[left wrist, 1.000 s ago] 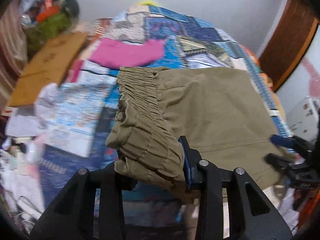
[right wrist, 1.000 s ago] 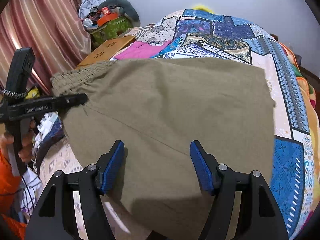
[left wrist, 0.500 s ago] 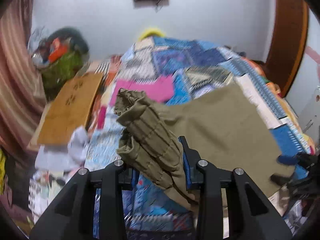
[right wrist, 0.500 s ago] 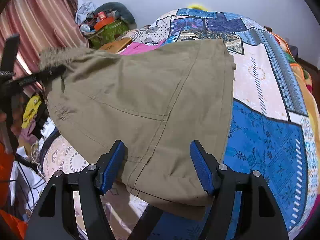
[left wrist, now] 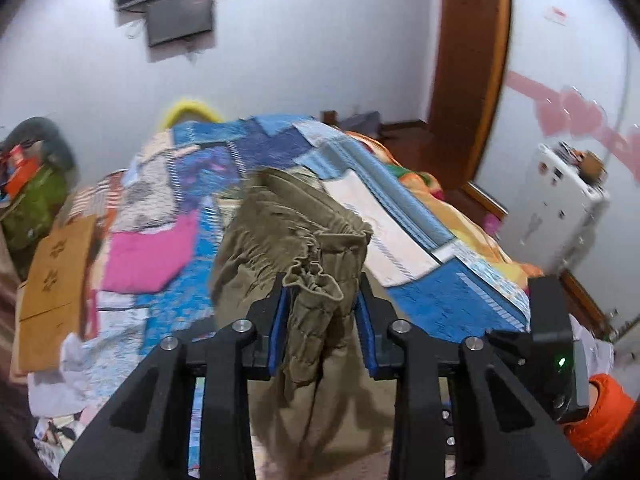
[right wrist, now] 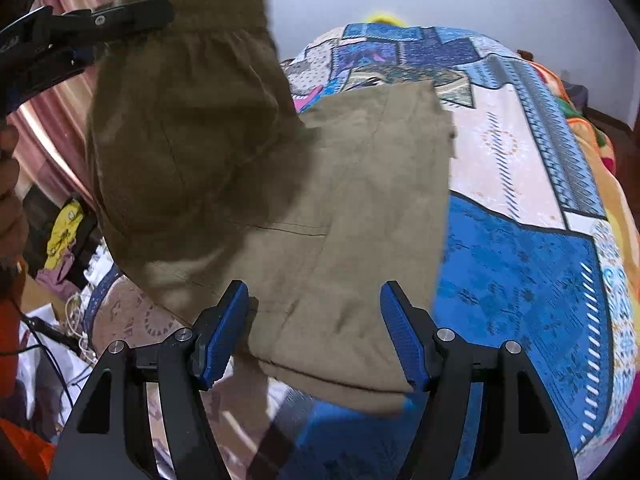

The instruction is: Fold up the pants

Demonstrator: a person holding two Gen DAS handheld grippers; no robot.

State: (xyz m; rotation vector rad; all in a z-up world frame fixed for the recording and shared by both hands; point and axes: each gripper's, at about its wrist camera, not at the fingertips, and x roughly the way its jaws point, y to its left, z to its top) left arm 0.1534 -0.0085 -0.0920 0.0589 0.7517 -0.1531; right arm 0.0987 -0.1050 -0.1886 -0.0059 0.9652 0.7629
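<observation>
Olive pants (right wrist: 360, 200) lie on the patchwork quilt (right wrist: 520, 260). Their gathered waistband (left wrist: 316, 280) is bunched between the blue pads of my left gripper (left wrist: 322, 320), whose jaws are closing on it. That end is lifted off the bed and hangs as a dark flap (right wrist: 180, 140) over the flat part; the left gripper (right wrist: 100, 20) shows at the top left of the right wrist view. My right gripper (right wrist: 314, 334) stands open low over the pants' near edge, its pads apart and gripping nothing. In the left wrist view the right gripper (left wrist: 548, 340) sits at the right edge.
A pink cloth (left wrist: 144, 256) and a cardboard box (left wrist: 52, 276) lie on the bed's left side, beside a green bag (left wrist: 32, 204). Striped curtains (right wrist: 52, 120) hang on the left. A white appliance (left wrist: 560, 216) and a wooden door frame (left wrist: 468, 80) stand to the right.
The left gripper has risen with the waistband and swung it over the rest of the pants, so that end now hangs in the air. The right gripper has barely moved.
</observation>
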